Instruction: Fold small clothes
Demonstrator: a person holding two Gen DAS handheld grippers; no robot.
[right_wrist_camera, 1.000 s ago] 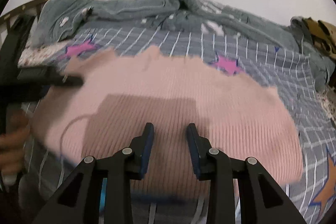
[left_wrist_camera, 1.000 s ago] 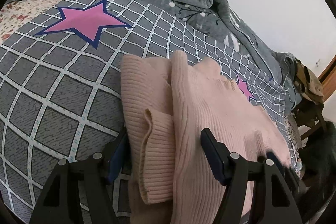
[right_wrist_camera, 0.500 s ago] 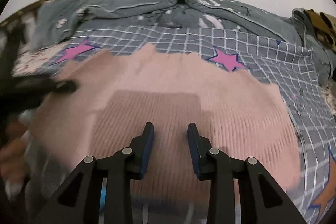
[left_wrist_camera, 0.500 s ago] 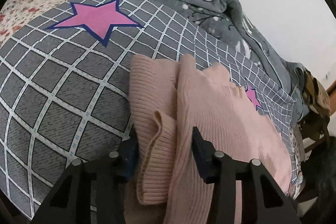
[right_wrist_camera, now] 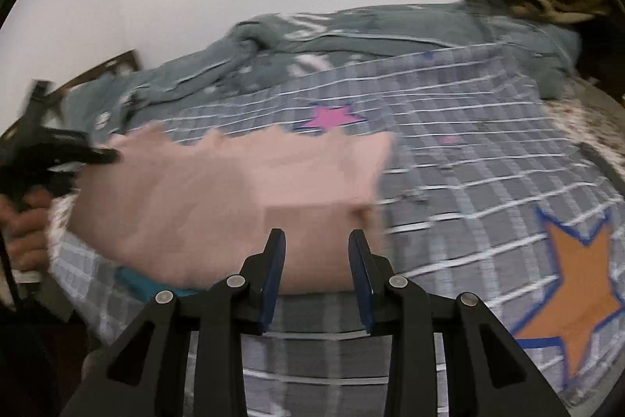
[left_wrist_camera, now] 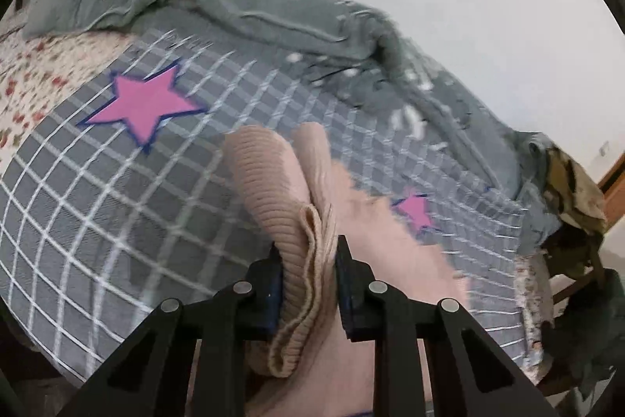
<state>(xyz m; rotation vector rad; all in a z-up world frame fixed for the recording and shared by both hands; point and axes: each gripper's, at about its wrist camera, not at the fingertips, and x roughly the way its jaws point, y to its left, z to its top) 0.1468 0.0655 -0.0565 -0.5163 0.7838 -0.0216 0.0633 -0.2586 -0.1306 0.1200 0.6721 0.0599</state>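
Observation:
A pink ribbed knit sweater (left_wrist_camera: 273, 182) lies on a grey checked bedsheet with stars (left_wrist_camera: 97, 206). My left gripper (left_wrist_camera: 306, 253) is shut on the bunched left edge of the sweater, its folds pinched between the fingers. In the right wrist view the sweater (right_wrist_camera: 218, 198) is blurred and spread across the sheet (right_wrist_camera: 468, 190). My right gripper (right_wrist_camera: 316, 245) is open, its fingers over the sweater's near edge with nothing pinched between them. The left gripper and the hand holding it show at the left edge of the right wrist view (right_wrist_camera: 47, 159).
A rumpled grey blanket (left_wrist_camera: 273, 14) lies along the far side of the bed by the white wall. A brown-patterned cloth (left_wrist_camera: 574, 190) hangs on a chair at the right. A floral sheet (left_wrist_camera: 23, 85) shows at the left. A teal object (right_wrist_camera: 140, 284) lies under the sweater's near edge.
My left gripper has closed from wide open onto the sweater's bunched left edge. The right gripper has shifted toward the sweater's right end, its gap unchanged. Both views have swung.

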